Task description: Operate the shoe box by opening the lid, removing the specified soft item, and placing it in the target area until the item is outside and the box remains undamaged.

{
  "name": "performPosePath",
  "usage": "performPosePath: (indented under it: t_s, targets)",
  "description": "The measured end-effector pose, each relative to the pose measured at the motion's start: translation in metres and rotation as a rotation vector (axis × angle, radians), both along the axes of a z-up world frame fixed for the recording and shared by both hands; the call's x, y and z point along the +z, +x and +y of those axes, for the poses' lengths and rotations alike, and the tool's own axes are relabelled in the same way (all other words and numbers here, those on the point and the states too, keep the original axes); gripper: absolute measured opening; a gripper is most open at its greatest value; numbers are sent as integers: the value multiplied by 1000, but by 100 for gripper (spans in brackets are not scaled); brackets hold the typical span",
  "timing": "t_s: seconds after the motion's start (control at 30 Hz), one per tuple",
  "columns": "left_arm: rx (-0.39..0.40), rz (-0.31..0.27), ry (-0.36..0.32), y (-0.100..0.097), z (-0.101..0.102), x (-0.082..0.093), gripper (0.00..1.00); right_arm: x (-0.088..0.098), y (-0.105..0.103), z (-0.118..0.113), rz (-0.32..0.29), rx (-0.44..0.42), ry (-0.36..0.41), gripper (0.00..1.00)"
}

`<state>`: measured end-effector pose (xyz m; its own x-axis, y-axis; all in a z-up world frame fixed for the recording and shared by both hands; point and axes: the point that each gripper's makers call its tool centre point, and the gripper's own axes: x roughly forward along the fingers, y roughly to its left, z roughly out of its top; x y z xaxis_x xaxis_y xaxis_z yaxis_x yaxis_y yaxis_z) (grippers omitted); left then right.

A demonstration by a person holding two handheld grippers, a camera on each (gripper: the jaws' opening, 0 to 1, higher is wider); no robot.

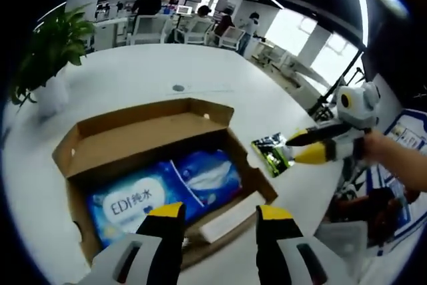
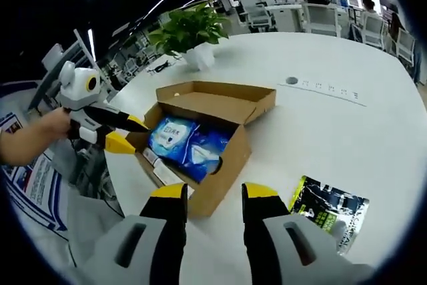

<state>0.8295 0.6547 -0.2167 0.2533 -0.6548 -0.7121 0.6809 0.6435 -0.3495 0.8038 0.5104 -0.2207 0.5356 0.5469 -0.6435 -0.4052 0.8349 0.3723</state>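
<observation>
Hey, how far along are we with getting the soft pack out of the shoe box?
Done: the shoe box lid is folded back, open. In hand: nothing yet; the left gripper and right gripper are both open and empty, near the box. Left: the blue wipes pack lies inside, so it must be gripped, lifted out and set on the white table. The box looks intact.

Wipes pack point(image 1: 163, 195) in box point(image 1: 133, 135); pouch point(image 1: 272, 153) beside
</observation>
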Motion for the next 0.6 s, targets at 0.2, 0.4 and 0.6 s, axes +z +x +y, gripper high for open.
performPosePath:
  t_s: [0.2,0.4,0.6]
  targets:
    - [12,1,-9,9,22,-3,43,-3,9,28,9,19,-5,30]
    - [20,9,-14,12,41,-8,43,-5,13,50,16,29,-10,30]
    - [23,15,-20,14,55,-11,43,-10,27,67,19,38,-15,30]
